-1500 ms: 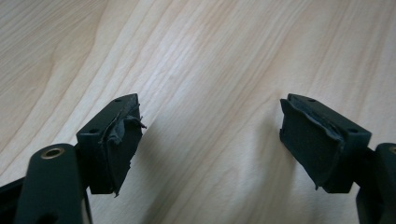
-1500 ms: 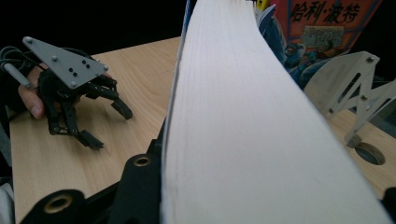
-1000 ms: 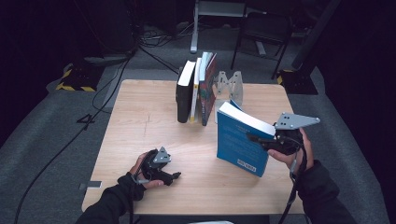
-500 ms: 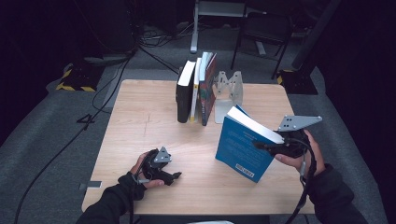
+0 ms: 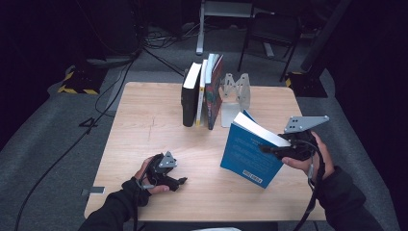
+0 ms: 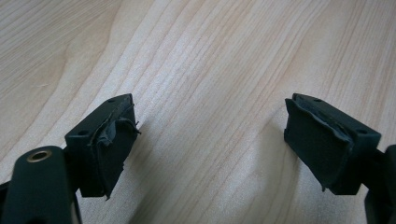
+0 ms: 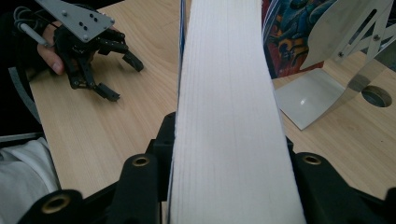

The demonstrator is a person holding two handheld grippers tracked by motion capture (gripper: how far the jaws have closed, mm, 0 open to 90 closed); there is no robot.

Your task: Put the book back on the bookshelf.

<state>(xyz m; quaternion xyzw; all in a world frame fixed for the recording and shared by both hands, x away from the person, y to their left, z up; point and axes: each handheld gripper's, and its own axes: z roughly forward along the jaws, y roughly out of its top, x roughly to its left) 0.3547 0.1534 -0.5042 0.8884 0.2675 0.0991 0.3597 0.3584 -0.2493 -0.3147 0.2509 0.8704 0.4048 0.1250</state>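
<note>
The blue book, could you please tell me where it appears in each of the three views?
High view: the blue book stands right of centre, tilted, in the right claw.
Left gripper view: not in it.
Right gripper view: its white page edge runs up the middle.
Shared landmark: the metal bookend, upper right in the right gripper view.

Upright books (image 5: 201, 94) lean against a metal bookend (image 5: 235, 91) on the wooden table (image 5: 144, 125).
</note>
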